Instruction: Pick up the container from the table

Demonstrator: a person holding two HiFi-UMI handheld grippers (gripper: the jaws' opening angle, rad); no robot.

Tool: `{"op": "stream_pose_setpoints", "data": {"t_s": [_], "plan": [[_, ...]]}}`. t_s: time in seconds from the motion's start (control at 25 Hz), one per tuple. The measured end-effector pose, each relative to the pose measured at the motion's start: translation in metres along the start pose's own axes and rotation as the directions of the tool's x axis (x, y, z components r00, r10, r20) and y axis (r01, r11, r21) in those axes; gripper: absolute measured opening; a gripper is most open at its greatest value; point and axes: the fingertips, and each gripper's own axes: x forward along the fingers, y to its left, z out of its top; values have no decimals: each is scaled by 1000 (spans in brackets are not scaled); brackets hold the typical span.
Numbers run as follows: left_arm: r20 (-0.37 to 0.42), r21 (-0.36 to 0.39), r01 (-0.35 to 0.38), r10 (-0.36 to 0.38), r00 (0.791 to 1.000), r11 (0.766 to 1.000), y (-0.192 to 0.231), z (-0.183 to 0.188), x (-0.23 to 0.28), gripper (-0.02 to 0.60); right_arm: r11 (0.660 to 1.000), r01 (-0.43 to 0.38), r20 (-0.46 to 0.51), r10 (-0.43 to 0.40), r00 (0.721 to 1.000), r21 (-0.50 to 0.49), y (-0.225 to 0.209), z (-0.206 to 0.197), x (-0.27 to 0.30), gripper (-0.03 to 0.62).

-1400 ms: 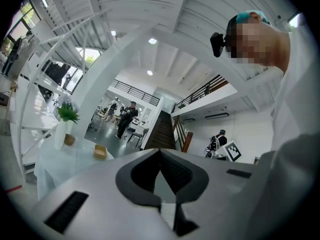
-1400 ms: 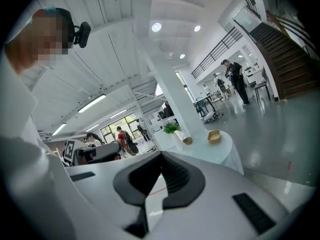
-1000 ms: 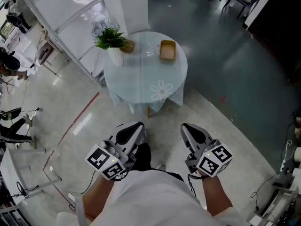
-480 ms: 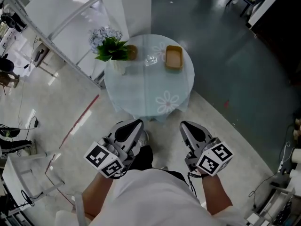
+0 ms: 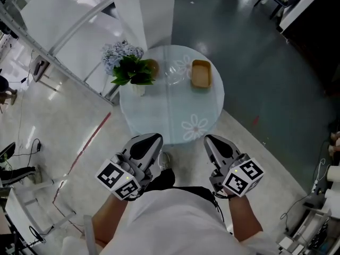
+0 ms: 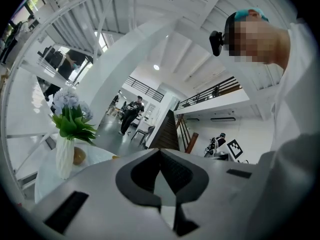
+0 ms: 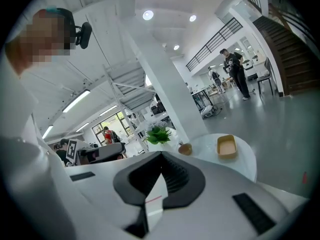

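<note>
The container (image 5: 201, 73), a shallow tan rectangular tray, lies on the far right part of a round glass-topped table (image 5: 159, 116); the right gripper view shows the container (image 7: 226, 146) too. Both grippers are held low near my body, short of the table's near edge. My left gripper (image 5: 150, 142) is shut with nothing in it, its tips meeting in its own view (image 6: 160, 153). My right gripper (image 5: 212, 144) is likewise shut and holds nothing (image 7: 161, 155). The container is out of sight in the left gripper view.
A leafy plant with pale flowers in a white vase (image 5: 133, 73) stands at the table's far left, beside a small brown round object (image 5: 152, 66) and a clear glass piece (image 5: 172, 74). A white pillar (image 5: 149, 9) and white railings rise behind the table. Grey floor lies to the right.
The table and container have slid lower and rightward in the head view, so I stand closer to them. Both grippers keep their places and stay shut.
</note>
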Motion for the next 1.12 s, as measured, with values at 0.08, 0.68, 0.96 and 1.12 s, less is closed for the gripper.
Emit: {"op": "stream_pose_setpoints", "data": {"t_s": [0.08, 0.68, 0.96, 1.12], "plan": [[-5, 11, 8, -8, 1000, 1000, 10, 5, 3, 21, 1000, 3, 2, -3, 1000, -2, 0, 5, 11, 21], [-25, 2, -5, 6, 1000, 1000, 50, 18, 22, 21, 1000, 6, -22, -6, 1000, 3, -20, 25, 53, 21], [-35, 7, -31, 32, 999, 999, 64, 19, 47, 21, 1000, -8, -35, 8, 999, 2, -50, 38, 69, 21], [-38, 3, -63, 63, 997, 998, 71, 17, 66, 21, 1000, -21, -49, 20, 999, -3, -73, 48, 78, 21]]}}
